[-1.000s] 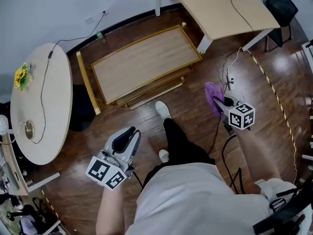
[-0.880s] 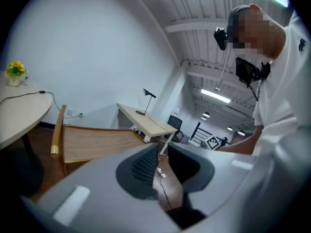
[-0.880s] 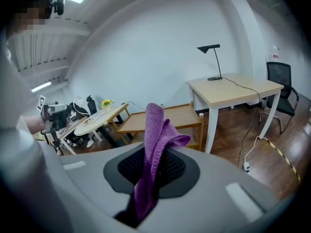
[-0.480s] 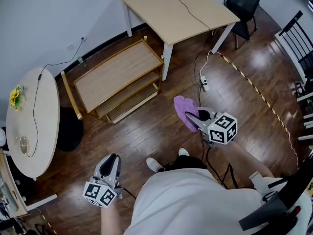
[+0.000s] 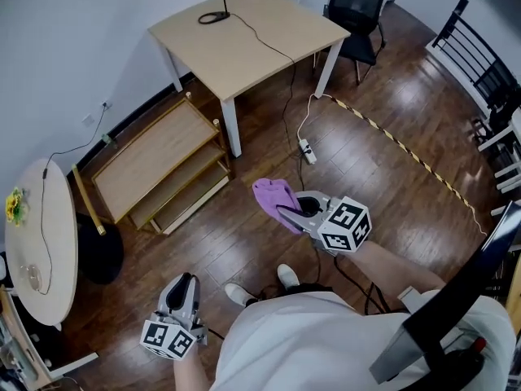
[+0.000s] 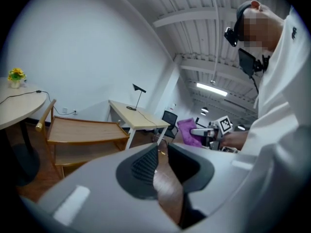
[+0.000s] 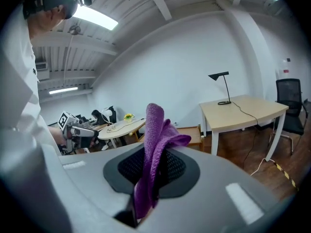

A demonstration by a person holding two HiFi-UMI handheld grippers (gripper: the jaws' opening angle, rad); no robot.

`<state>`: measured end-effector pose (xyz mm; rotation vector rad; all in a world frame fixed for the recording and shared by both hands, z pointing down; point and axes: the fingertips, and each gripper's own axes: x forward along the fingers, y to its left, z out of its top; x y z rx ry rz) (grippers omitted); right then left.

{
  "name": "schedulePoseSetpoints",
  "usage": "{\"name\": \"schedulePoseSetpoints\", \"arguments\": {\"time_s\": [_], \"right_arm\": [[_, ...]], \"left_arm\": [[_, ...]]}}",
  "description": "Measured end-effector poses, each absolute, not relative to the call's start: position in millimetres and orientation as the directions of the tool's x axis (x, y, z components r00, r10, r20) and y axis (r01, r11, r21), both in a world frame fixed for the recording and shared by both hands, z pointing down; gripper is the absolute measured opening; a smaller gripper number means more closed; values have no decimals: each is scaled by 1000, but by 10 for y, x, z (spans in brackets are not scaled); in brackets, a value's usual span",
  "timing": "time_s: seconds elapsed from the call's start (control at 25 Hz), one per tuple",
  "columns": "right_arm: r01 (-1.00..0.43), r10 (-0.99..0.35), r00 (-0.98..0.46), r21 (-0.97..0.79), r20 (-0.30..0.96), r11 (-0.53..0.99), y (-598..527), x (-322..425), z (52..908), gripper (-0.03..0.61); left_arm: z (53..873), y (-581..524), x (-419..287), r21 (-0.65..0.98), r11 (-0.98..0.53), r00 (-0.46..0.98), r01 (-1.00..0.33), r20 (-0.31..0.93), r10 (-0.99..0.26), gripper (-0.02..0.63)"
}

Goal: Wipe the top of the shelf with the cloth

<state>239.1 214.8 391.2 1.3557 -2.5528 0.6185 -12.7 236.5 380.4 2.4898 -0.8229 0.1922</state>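
Right gripper (image 5: 285, 212) pinches cloth (image 5: 273, 195), held off the floor. Shelf (image 5: 151, 157) lies at ten o'clock, well apart; its long axis runs eight-to-two. Left gripper (image 5: 181, 287) pressed together, empty.

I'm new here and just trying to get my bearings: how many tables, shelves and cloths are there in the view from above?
Tables: 2, the square table and the round table
Shelves: 1, the wooden shelf
Cloths: 1, the purple cloth
Total: 4
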Motion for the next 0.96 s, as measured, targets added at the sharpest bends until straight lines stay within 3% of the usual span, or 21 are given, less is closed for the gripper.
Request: {"name": "schedulePoseSetpoints", "arguments": {"time_s": [0.4, 0.96], "right_arm": [[-795, -728, -607, -253, 319, 551, 2384, 2666, 3816, 51], [-771, -706, -637, -254, 309, 585, 2486, 2679, 3822, 51]], "left_arm": [[3731, 2673, 280, 394, -697, 801, -599, 312, -512, 83], [3761, 2926, 330, 380, -682, 780, -625, 325, -535, 83]]}}
